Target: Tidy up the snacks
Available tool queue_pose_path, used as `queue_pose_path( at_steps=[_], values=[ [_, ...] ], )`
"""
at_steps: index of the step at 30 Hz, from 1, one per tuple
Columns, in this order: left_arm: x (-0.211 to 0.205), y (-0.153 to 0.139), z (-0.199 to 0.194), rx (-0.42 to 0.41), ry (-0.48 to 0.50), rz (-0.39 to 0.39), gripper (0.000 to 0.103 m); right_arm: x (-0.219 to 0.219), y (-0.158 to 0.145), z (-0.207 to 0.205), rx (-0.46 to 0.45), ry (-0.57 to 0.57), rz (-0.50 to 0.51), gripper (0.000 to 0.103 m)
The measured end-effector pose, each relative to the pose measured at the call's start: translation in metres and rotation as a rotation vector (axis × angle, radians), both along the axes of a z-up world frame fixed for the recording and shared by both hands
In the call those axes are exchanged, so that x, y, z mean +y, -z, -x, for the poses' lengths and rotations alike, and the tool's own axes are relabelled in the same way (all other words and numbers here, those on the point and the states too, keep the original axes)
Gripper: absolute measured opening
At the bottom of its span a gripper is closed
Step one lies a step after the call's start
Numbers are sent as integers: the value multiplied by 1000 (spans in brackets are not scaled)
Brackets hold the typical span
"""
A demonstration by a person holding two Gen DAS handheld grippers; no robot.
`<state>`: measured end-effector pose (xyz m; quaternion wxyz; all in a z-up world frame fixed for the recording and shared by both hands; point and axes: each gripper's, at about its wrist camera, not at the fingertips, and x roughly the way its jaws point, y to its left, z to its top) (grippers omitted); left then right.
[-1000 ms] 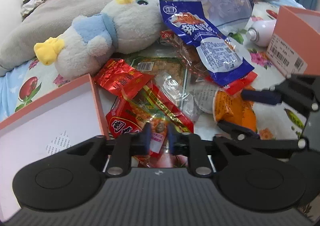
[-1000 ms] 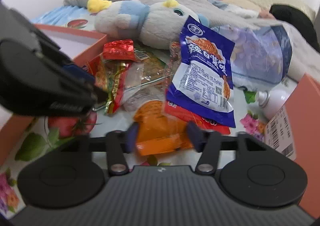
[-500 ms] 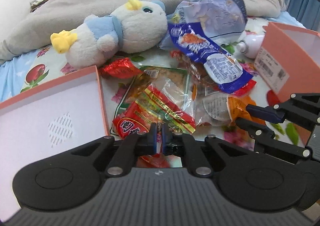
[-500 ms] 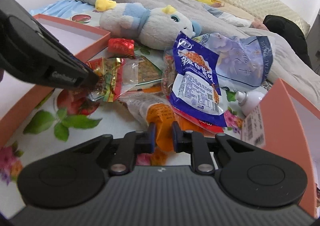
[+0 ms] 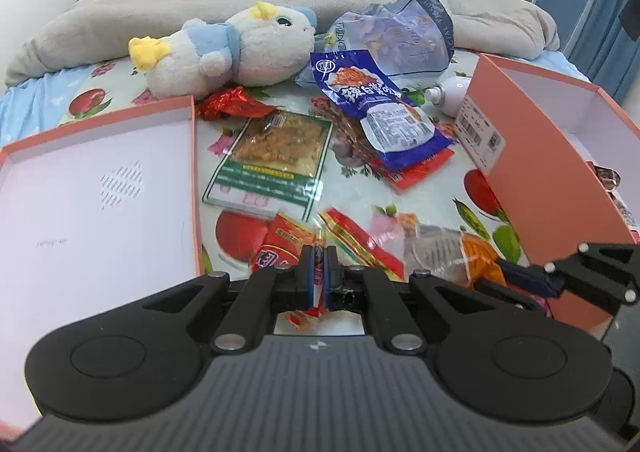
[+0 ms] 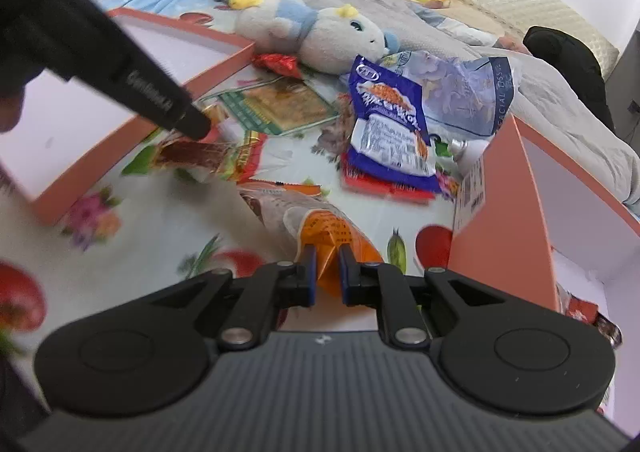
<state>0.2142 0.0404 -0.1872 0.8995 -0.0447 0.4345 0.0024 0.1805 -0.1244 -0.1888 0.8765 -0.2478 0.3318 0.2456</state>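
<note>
Now snack packets (image 6: 588, 312) lie inside the orange box (image 6: 496, 220)

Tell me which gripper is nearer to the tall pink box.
Right. The right gripper is beside the tall pink box; the left gripper is farther away, nearer the flat lid.
</note>
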Motion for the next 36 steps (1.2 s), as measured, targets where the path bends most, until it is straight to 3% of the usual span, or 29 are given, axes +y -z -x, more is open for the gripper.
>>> queue_pose_path(
  at_steps=[13, 19, 24, 26, 28, 30, 34, 36],
  values=[
    [-15, -6, 63, 55, 1, 91, 6, -30, -8, 62, 78, -11, 33, 15],
    [-10, -2, 66, 78, 14, 122, 7, -38, -8, 71, 114, 16, -29, 16],
    [-6, -4, 67, 77, 17, 195, 21, -41, -11, 73, 116, 5, -58, 18],
    [-6, -5, 68, 82, 11, 201, 25, -42, -11, 71, 127, 3, -69, 23],
    [-6, -5, 68, 85, 2, 197, 37, -44, -12, 70, 147, -22, -85, 37],
    [-3, -5, 68, 81, -15, 198, 56, -42, -13, 70, 158, -67, -91, 52],
    [6, -2, 63, 99, -45, 215, 64, -37, -13, 70, 141, -120, -89, 72],
    [8, -2, 60, 105, -55, 209, 70, -35, -11, 66, 137, -118, -93, 73]
  ],
)
